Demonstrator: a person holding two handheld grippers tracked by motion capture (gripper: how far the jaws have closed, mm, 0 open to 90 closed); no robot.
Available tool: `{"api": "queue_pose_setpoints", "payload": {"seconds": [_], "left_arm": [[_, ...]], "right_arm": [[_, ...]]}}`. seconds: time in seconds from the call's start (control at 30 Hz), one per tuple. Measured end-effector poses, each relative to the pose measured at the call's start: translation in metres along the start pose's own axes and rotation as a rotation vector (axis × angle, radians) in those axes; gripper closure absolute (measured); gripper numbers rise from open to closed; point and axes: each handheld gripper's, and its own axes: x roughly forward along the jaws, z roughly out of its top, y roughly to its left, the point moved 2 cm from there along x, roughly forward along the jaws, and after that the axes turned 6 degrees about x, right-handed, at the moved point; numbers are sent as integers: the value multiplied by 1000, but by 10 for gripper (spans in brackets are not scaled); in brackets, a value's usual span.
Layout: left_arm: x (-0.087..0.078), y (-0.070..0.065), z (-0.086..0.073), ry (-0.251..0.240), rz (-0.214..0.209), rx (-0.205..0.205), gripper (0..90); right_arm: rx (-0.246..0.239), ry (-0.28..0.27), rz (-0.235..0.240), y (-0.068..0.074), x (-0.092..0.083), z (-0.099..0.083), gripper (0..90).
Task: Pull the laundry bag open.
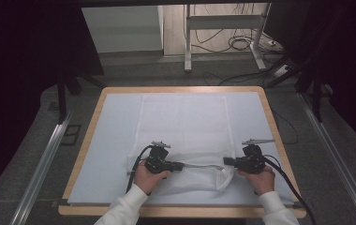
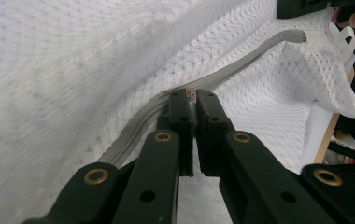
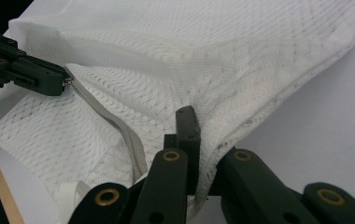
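High view: a white mesh bag [image 1: 183, 136] lies flat at the centre of a pale blue mat on the table [image 1: 87, 136], its far edge close to the mat's far edge. Bare mat lies open to the left and right of the bag; a narrow strip remains between the bag's near edge and the table's near edge. The left gripper [image 1: 178, 165] sits at the bag's near-left part, pointing right, with the left hand [image 1: 149, 177] behind it. The right gripper [image 1: 226, 161] sits at the near-right corner, pointing left, with the right hand [image 1: 259, 178] behind it. Both white-sleeved forearms enter from the near edge.

Left gripper view: the jaws are closed on the metal zipper pull [image 2: 192, 95] of the grey zipper [image 2: 241, 65], which runs across the mesh toward the right gripper.

Right gripper view: the jaws are closed on a fold of mesh at the bag's corner, just beside the zipper's end, with the fabric pulled up between them.
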Motion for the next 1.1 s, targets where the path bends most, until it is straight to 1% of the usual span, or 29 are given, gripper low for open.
{"api": "queue_pose_setpoints", "payload": {"seconds": [0.17,0.33,0.47,0.63,0.73,0.8,0.83,0.87,0.93,1.1], "left_arm": [[-3,1,-2,-1,2,-5,867],[-10,5,-3,-9,6,-15,867],[-12,6,-5,-5,6,-8,867],[-15,8,-8,-6,4,-15,867],[-17,9,-10,1,22,-16,867],[-19,13,-12,7,72,-6,868],[-20,16,-14,9,71,-10,867],[-22,18,-16,6,67,-21,867],[-23,20,-17,0,69,-31,868],[-25,19,-18,5,69,-25,867]], "right_arm": [[0,5,-1,0,0,0,882],[4,2,2,0,-1,-1,882],[5,-3,7,0,-1,-1,882],[2,-4,6,-1,-2,-1,882],[3,-6,6,-1,-3,0,882],[-2,-11,-11,-3,-5,0,882],[0,-12,-22,-5,-7,0,882],[10,-17,-21,-7,-8,-1,882],[19,-17,-18,-10,-9,-2,883],[18,-21,-15,-9,-10,-2,882]]}}
